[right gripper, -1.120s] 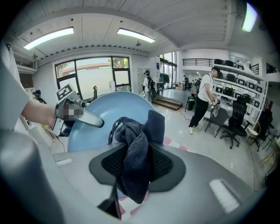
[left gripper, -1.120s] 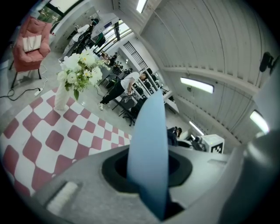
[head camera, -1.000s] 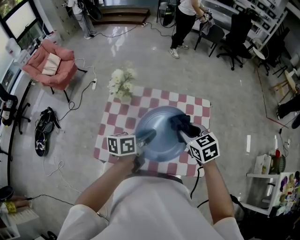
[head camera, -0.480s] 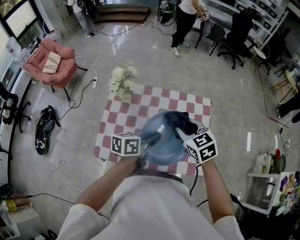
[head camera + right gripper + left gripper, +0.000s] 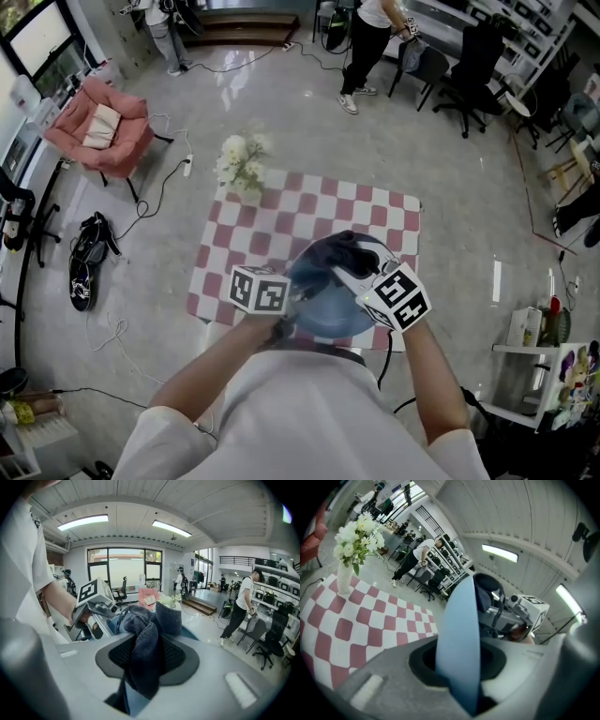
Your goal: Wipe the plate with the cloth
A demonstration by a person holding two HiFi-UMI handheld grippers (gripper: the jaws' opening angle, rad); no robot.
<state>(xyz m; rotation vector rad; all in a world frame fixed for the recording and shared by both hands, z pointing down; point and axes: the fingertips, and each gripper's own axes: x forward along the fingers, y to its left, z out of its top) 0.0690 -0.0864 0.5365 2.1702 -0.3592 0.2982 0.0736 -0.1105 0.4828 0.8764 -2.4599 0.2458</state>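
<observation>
The left gripper [image 5: 459, 663] had its jaws closed on the rim of a light blue plate [image 5: 319, 305]. It held the plate up on edge above the near edge of the red-and-white checked tablecloth [image 5: 272, 234]. In the left gripper view the plate ran straight up between the two jaws as a thin blue band, seen edge-on.

The right gripper [image 5: 146, 662] was clamped on a dark navy terry cloth [image 5: 146, 637], which bunched up out of its jaws in thick folds. In the head view the cloth lay against the upper part of the plate's face, over the near half of the tablecloth. The right gripper reached in from the tablecloth's near right corner. The marker cubes of the two grippers sat either side of the plate, just above the tablecloth's near edge.

A white vase of white flowers [image 5: 242, 167] stood at the far left corner of the tablecloth. A pink armchair [image 5: 101, 127] stood well off beyond the tablecloth's left side. A person in dark trousers [image 5: 367, 47] stood on the floor past its far edge.
</observation>
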